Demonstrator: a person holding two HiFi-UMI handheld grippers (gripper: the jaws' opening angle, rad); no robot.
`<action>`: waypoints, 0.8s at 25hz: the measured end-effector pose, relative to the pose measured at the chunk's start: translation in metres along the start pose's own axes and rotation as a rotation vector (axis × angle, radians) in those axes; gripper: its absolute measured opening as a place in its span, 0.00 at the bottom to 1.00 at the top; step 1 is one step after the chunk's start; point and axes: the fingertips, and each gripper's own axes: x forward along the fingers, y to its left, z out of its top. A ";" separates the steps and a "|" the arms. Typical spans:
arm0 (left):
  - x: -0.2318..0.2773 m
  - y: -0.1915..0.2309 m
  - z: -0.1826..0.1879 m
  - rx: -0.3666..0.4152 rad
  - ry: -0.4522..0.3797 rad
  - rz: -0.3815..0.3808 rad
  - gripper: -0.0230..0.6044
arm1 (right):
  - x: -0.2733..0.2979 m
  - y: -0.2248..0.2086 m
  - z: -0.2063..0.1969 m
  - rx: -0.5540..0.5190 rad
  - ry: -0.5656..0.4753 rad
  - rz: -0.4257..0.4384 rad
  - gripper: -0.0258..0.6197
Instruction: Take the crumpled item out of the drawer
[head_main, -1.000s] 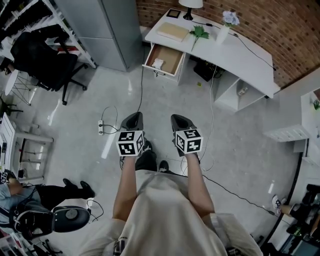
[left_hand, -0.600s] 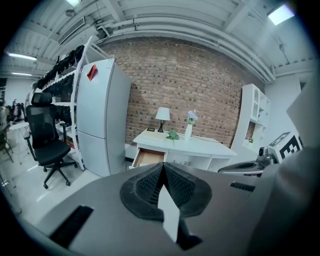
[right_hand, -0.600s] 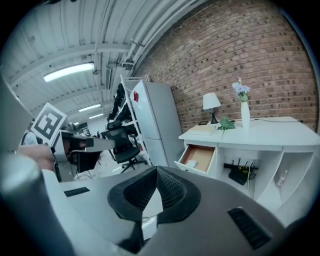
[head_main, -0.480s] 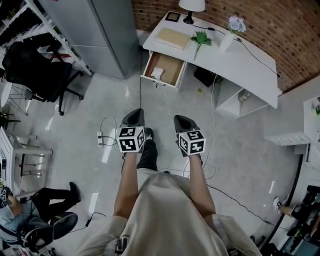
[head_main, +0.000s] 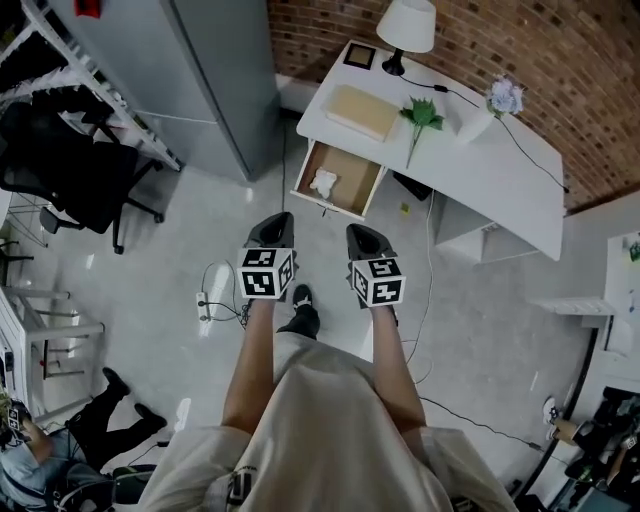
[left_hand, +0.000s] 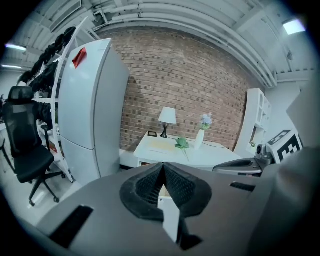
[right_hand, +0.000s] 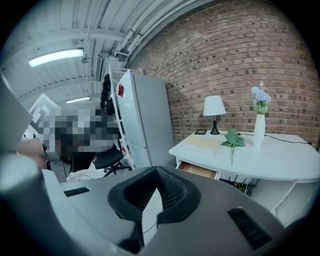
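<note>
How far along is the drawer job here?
Done: the drawer stands open, the crumpled item lying inside. In hand: nothing; the left gripper and right gripper are shut and empty, short of the desk. Left: reach in, grasp it, lift it out.

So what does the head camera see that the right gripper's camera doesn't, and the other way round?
Only the head view looks into the open drawer, where the crumpled white item lies, and shows the power strip on the floor. Only the right gripper view shows the ceiling light and the right gripper up close, jaws together with nothing between. Both show the white desk, lamp, flower vase and brick wall.
</note>
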 end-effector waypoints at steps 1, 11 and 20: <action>0.010 0.010 0.007 -0.004 0.001 -0.005 0.06 | 0.013 -0.002 0.006 0.000 0.007 -0.002 0.08; 0.079 0.069 0.056 -0.017 0.008 -0.060 0.06 | 0.093 -0.038 0.049 0.028 0.046 -0.053 0.08; 0.114 0.081 0.054 -0.007 0.052 -0.033 0.06 | 0.154 -0.046 0.064 -0.009 0.084 0.062 0.08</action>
